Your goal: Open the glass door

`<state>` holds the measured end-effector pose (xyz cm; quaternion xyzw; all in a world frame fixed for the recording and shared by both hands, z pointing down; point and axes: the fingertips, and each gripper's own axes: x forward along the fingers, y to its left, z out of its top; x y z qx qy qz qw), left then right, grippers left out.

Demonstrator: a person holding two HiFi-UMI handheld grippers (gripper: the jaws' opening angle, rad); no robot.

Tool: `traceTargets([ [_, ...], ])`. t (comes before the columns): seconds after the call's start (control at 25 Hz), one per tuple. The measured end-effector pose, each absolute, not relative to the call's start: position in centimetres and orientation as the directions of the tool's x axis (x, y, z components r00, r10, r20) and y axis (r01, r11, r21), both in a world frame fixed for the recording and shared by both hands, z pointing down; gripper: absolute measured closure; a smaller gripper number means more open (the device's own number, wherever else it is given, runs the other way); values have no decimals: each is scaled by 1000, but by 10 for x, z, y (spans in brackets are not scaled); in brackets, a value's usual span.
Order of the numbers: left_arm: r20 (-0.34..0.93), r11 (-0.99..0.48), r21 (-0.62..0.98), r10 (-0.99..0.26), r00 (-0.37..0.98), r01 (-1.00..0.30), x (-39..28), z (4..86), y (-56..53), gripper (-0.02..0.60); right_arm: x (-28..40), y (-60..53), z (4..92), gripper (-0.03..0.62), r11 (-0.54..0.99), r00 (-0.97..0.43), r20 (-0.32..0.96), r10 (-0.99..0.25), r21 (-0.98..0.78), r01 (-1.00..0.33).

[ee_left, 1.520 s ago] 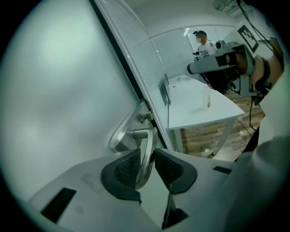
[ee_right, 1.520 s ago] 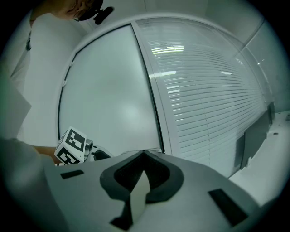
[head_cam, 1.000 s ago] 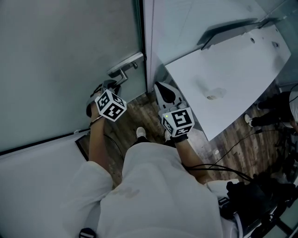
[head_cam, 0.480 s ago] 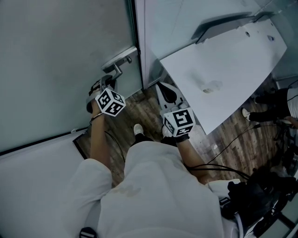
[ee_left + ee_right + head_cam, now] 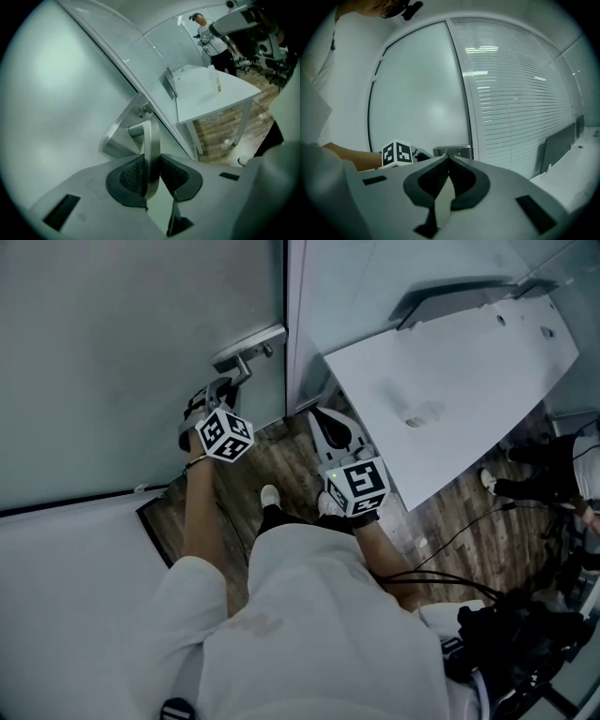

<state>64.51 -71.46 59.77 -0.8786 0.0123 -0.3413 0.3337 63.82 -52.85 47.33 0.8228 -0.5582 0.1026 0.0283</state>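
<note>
The frosted glass door (image 5: 122, 362) fills the upper left of the head view. Its metal lever handle (image 5: 246, 345) sits by the door's right edge. In the left gripper view the handle's flat bar (image 5: 151, 145) runs down between the two dark pads (image 5: 132, 176), which press on it from both sides. My left gripper (image 5: 217, 399) is shut on that handle. My right gripper (image 5: 333, 427) hangs beside the door frame (image 5: 295, 324), shut with nothing in it; its tips (image 5: 448, 160) meet in the right gripper view, where the left gripper's marker cube (image 5: 397, 153) shows by the handle plate (image 5: 452, 151).
A white table (image 5: 450, 381) stands close on the right, against a glass wall with blinds (image 5: 515, 103). Cables (image 5: 469, 559) and black gear (image 5: 506, 634) lie on the wooden floor (image 5: 281, 465) at lower right. A person's shoes (image 5: 516, 484) show at the far right.
The left gripper has tilted with the handle in its pads and stayed at about the same spot. The right gripper has drifted a little sideways near the door frame, still shut.
</note>
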Motion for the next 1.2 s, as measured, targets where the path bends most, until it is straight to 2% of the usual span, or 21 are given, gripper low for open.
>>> traceTargets([
  [0.2,604,-654,-706,-355,713,273,633,585,-704,508,631,-512,464,592,-360,344,176,-922,-69,-930],
  [0.56,587,-656,-727,-441,679,202,614,586,-684,506,623,-467,451,592,-316,304,122,-945,-91,-944],
  [0.8,598,-622,-752,-504,623,218,600,585,-664,506,617,-445,458,592,-267,252,111,-961,-153,-952],
  [0.88,608,-595,-764,-533,589,250,595,585,-660,506,615,-442,462,592,-251,233,116,-966,-178,-951],
  [1.04,624,-481,-782,-616,481,397,580,593,-659,522,603,-439,466,592,-223,201,126,-971,-194,-955],
  [1.2,608,-436,-793,-612,507,425,574,597,-646,534,596,-425,456,592,-261,245,110,-963,-170,-950],
])
